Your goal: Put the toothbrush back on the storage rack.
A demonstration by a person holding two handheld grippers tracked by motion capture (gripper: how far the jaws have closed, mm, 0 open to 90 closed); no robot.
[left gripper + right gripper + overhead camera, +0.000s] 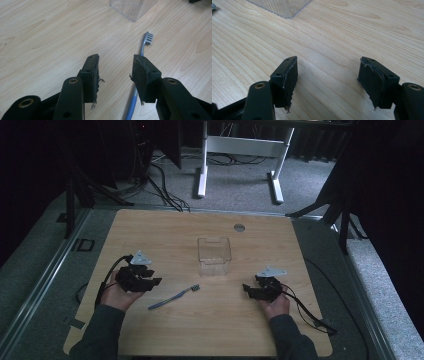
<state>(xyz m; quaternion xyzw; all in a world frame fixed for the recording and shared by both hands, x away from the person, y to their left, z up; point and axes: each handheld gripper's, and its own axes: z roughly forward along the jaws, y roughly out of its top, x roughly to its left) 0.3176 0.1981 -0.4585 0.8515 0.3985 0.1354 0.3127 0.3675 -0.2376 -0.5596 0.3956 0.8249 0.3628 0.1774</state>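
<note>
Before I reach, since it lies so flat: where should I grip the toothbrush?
Probably mid-handle of the toothbrush, from above, jaws across its width. It lies flat on the table, head toward the clear box, so only its narrow sides offer purchase. The open left gripper is nearest.

No readable text, labels, brands or nos. anywhere: none on the table point(150, 235), clear box point(213, 256) or toothbrush point(173, 297).
</note>
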